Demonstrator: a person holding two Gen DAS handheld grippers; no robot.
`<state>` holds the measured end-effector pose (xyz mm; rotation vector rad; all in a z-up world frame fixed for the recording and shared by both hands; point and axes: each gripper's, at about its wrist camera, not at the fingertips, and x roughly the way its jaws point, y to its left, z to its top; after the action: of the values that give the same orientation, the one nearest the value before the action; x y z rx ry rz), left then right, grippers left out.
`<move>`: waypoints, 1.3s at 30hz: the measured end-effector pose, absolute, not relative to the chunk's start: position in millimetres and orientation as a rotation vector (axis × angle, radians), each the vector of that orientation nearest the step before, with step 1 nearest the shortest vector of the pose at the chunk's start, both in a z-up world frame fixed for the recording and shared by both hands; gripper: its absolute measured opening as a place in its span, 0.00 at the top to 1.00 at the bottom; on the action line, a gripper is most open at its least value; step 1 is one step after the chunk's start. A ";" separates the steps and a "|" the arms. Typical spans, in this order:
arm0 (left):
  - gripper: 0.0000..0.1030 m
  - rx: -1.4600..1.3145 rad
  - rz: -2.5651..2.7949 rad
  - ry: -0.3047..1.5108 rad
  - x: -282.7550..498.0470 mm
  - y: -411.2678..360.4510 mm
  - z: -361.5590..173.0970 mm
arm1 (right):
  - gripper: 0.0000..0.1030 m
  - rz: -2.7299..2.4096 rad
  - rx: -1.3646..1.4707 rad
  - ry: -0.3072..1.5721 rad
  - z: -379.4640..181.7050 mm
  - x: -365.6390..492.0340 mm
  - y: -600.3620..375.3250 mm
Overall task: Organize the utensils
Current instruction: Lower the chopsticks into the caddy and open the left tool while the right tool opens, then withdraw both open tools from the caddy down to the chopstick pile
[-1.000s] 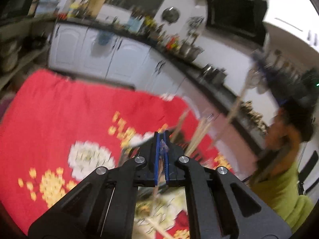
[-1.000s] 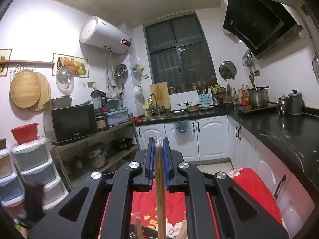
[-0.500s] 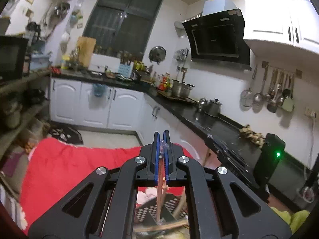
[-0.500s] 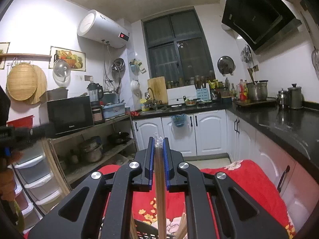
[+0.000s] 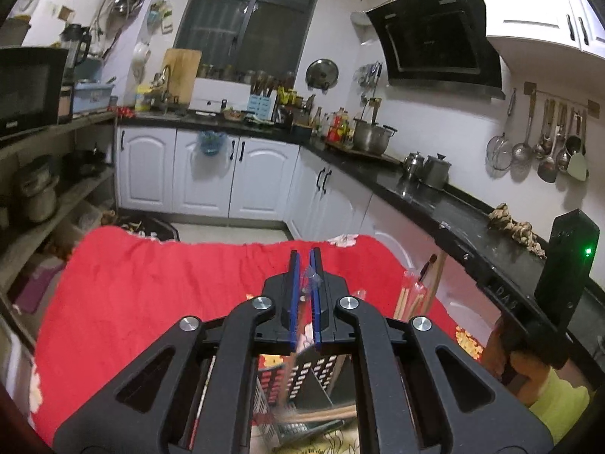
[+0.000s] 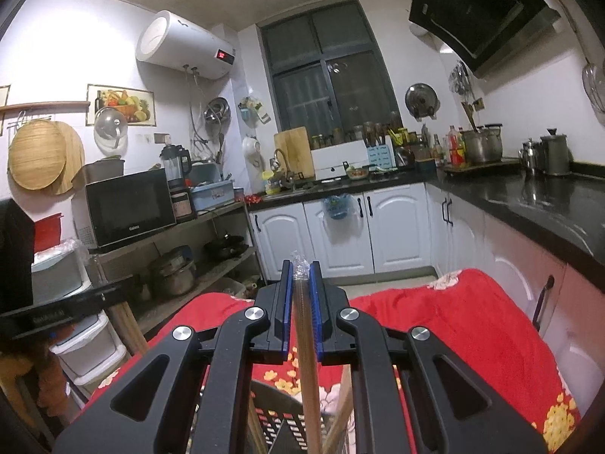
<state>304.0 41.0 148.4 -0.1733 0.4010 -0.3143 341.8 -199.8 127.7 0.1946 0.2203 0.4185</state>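
Right gripper (image 6: pixel 300 295): clamped on chopsticks (image 6: pixel 308 370) above basket (image 6: pixel 280 423) (slotted); risk of snagging rim. Left gripper (image 5: pixel 304 283): shut, film scrap only.

Microwave (image 6: pixel 130 208), water heater (image 6: pixel 185 49) (wall-mounted), range hood (image 5: pixel 435 34)

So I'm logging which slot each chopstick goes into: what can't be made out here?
- Right wrist view: the chopsticks' lower ends and the black holder are cut off by the bottom edge and the gripper's arms.
- Left wrist view: the holder is partly hidden behind the left gripper; the sticks across it are blurred.
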 end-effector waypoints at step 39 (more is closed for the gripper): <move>0.10 -0.321 -0.280 0.507 219.4 59.9 72.6 | 0.58 0.381 0.108 0.494 67.5 268.5 -219.2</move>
<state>219.4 59.9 72.6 -0.3210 0.5067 -0.2797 268.5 -219.2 67.5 0.1076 0.4943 0.3811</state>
